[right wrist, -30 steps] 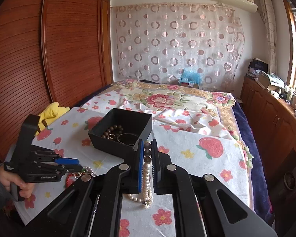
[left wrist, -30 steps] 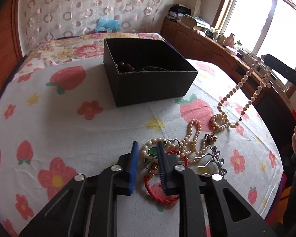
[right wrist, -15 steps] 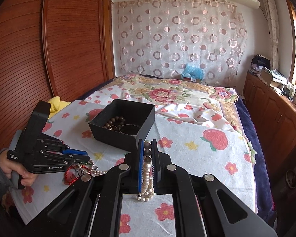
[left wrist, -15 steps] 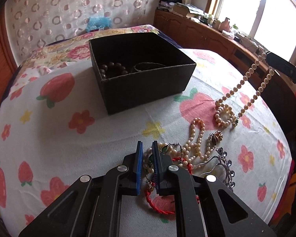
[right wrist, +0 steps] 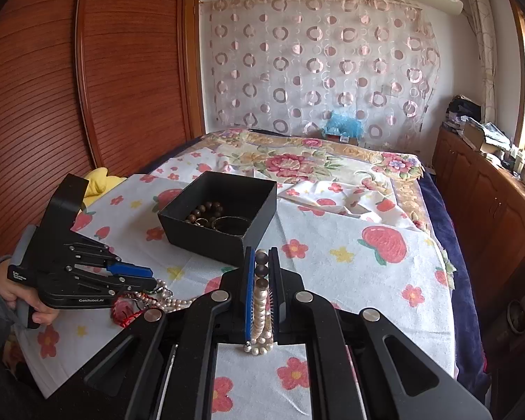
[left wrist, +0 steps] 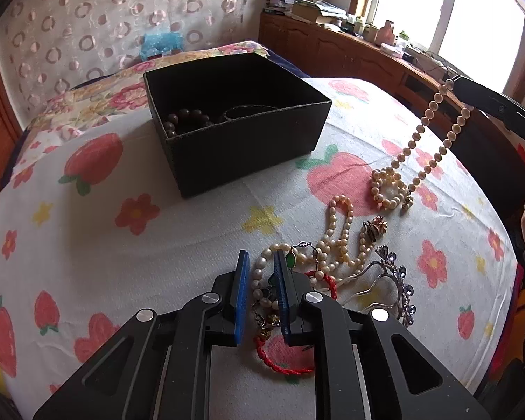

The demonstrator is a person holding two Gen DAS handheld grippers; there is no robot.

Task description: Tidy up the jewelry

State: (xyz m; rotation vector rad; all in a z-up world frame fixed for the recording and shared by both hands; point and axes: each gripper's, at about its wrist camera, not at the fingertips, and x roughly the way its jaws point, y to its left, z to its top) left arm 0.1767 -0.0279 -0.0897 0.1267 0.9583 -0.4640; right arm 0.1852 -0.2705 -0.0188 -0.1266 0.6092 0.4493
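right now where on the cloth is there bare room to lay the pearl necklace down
Free: the strawberry-print cloth left of the left gripper, in front of the black cardboard box. Also the stretch right of the box. Crowded: the tangle of pearl strands, red cord bracelet and silver tiara around the opening left jaws, a strand between them.

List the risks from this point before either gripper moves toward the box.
1. The pearl necklace pinched in the right gripper still trails onto the cloth; its coiled end could drag or snag neighbouring pieces.
2. The left gripper is opening over a tangled pile of pearls, red cord and a tiara; a grab may lift several at once.
3. The black box is light-looking; a bump may shift it.
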